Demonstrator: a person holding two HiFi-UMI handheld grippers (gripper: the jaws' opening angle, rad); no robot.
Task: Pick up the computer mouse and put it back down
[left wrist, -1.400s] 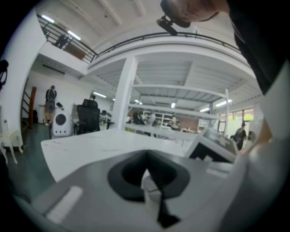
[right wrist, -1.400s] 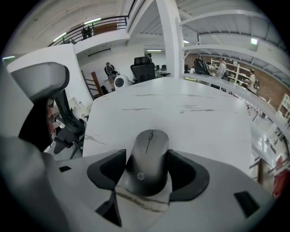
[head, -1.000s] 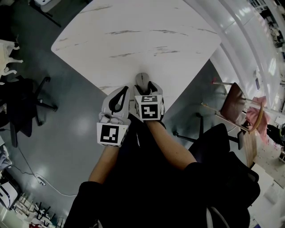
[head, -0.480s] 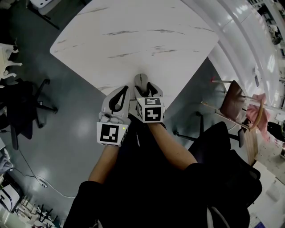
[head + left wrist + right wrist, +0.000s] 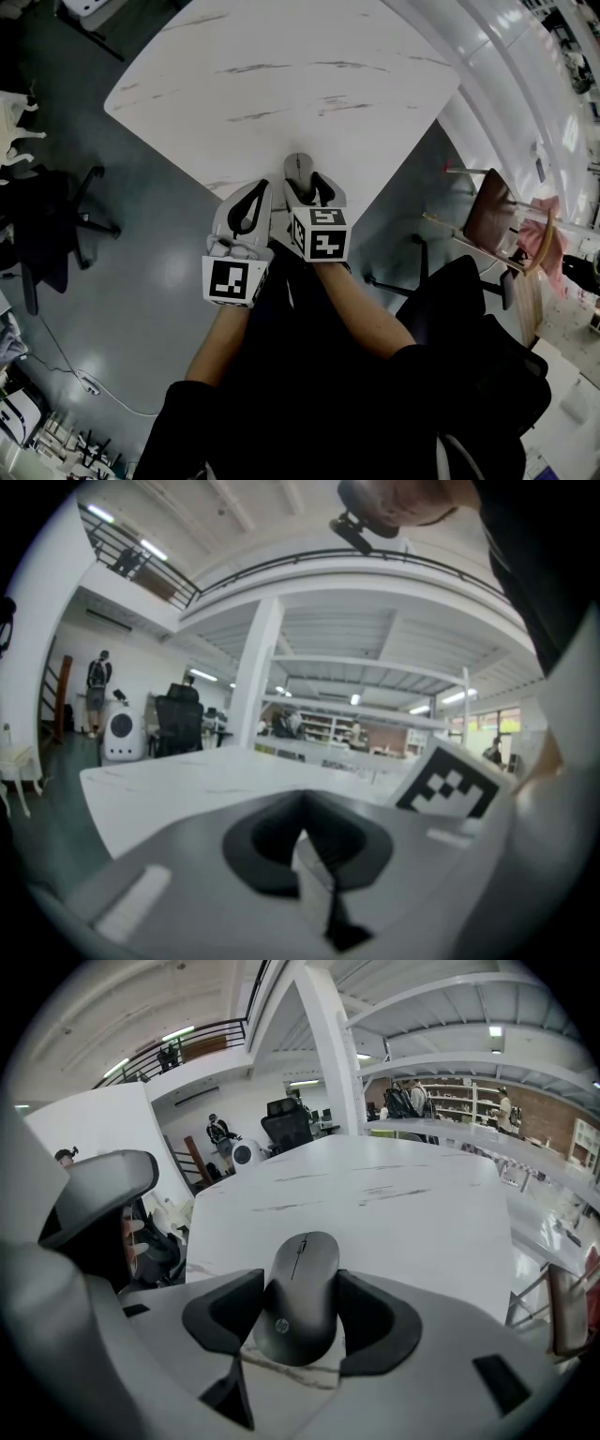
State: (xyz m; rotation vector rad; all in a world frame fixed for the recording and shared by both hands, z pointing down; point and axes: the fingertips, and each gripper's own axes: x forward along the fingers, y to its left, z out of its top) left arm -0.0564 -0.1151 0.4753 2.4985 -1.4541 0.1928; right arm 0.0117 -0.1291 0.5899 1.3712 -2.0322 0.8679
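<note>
A dark grey computer mouse (image 5: 298,167) (image 5: 302,1288) lies on the white marble-look table (image 5: 281,75) (image 5: 403,1194), close to its near corner. My right gripper (image 5: 306,180) (image 5: 302,1314) reaches over that corner, and its two dark jaws press against both sides of the mouse. The mouse's underside looks level with the tabletop. My left gripper (image 5: 253,195) (image 5: 302,844) hovers just left of the right one at the table's edge, its jaws closed together with nothing between them. The right gripper's marker cube (image 5: 455,785) shows in the left gripper view.
A black office chair (image 5: 56,225) stands on the grey floor to the left. A brown chair (image 5: 492,220) and a dark chair (image 5: 450,291) stand to the right. A white curved counter (image 5: 506,84) runs along the far right. Bare tabletop stretches beyond the mouse.
The right gripper has shifted slightly nearer and to the right while its jaws stay round the mouse. The mouse and the left gripper have barely moved.
</note>
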